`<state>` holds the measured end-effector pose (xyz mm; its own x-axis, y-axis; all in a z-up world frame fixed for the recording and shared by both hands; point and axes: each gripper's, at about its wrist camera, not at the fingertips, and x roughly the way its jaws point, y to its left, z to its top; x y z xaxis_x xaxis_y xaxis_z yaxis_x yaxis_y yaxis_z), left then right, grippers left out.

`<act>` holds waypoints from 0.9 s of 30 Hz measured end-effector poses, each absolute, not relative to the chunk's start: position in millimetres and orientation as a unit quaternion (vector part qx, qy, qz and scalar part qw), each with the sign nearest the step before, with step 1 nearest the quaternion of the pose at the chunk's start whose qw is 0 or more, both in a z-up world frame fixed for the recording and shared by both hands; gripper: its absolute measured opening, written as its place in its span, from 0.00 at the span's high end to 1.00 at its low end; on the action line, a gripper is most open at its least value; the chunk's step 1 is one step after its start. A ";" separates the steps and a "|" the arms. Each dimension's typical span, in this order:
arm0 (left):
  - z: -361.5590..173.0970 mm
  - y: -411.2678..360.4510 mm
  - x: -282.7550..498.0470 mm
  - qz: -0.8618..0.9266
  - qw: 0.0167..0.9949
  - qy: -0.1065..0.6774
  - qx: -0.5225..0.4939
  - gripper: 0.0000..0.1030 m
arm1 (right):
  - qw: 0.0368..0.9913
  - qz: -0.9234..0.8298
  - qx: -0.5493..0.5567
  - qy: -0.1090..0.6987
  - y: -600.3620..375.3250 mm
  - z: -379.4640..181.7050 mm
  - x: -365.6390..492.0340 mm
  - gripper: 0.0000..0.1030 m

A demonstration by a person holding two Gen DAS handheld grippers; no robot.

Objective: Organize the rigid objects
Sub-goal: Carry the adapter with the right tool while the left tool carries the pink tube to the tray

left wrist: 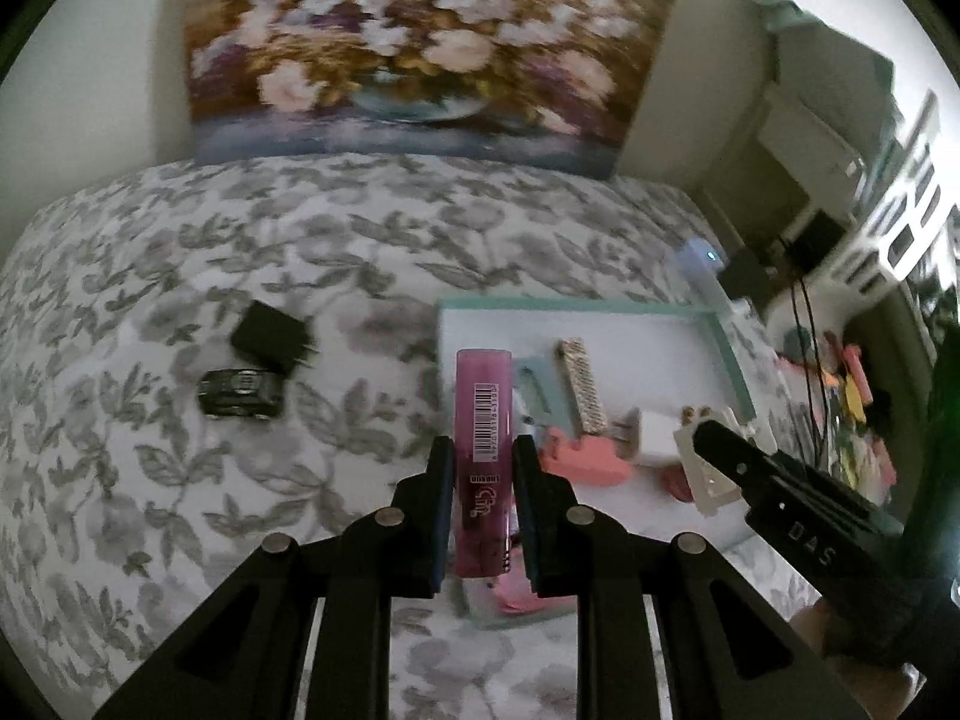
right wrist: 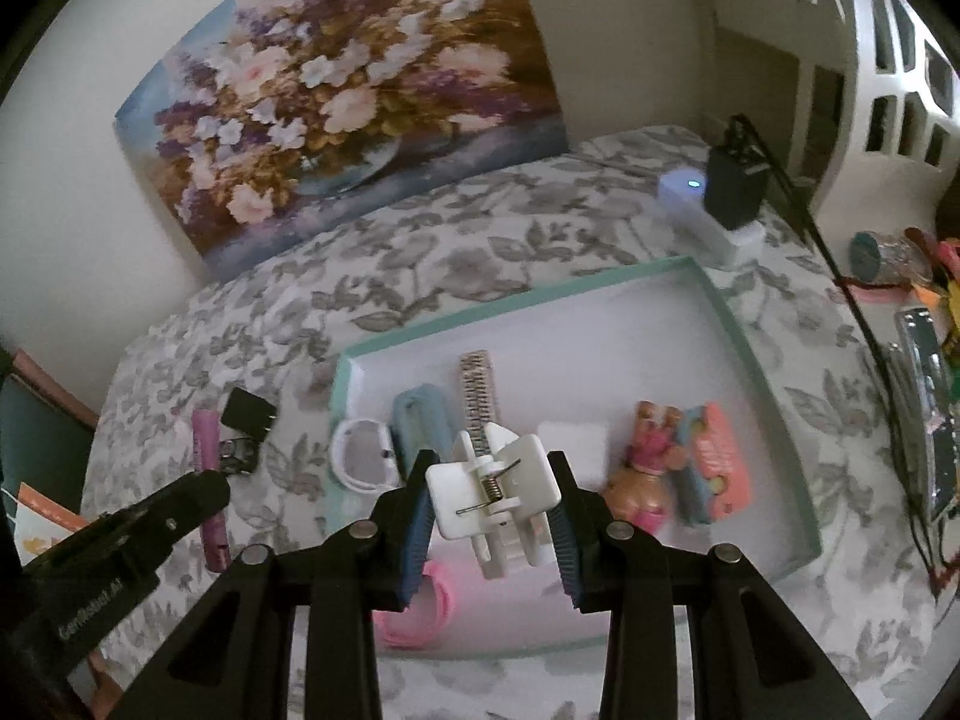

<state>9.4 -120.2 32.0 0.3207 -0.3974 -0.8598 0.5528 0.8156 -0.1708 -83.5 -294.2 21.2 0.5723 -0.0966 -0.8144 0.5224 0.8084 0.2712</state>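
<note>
Over a crowded tray [right wrist: 774, 396], the left gripper [left wrist: 483, 480] clamps a pink tube [left wrist: 482, 456] while the right gripper [right wrist: 492, 504] pinches a white clip [right wrist: 495, 498] at 12 o'clock; either could slip and scatter the items below.

The flower painting [left wrist: 420, 48] is blurred, and the pink ring [right wrist: 420, 606] lies half hidden behind the jaws.

One pink tube [left wrist: 482, 456]; one white clip [right wrist: 495, 489]; one teal tray [right wrist: 750, 354]; one toy car [left wrist: 240, 399]
</note>
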 end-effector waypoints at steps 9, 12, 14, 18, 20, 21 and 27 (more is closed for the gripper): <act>10.6 -158.3 -9.6 -0.310 0.786 0.521 0.118 0.80 | 0.837 -0.181 0.249 0.453 -308.9 2.5 -88.5 0.63; 2.2 -166.2 -12.8 -0.308 0.781 0.528 0.131 0.80 | 0.831 -0.176 0.253 0.463 -311.3 -4.8 -88.3 0.63; -3.2 -169.9 -14.1 -0.308 0.776 0.534 0.135 0.80 | 0.830 -0.174 0.254 0.465 -312.1 -7.1 -88.8 0.63; -13.8 -176.6 -15.4 -0.307 0.767 0.544 0.145 0.80 | 0.828 -0.171 0.254 0.469 -311.4 -9.0 -88.5 0.63; -19.8 -179.2 -16.0 -0.306 0.762 0.551 0.149 0.80 | 0.826 -0.169 0.253 0.475 -310.2 -11.5 -87.8 0.63; -21.9 -180.1 -16.2 -0.306 0.760 0.553 0.151 0.80 | 0.825 -0.168 0.251 0.478 -309.8 -12.4 -87.3 0.63; -26.0 -180.9 -15.9 -0.300 0.759 0.557 0.155 0.80 | 0.821 -0.167 0.246 0.488 -308.8 -17.4 -85.4 0.63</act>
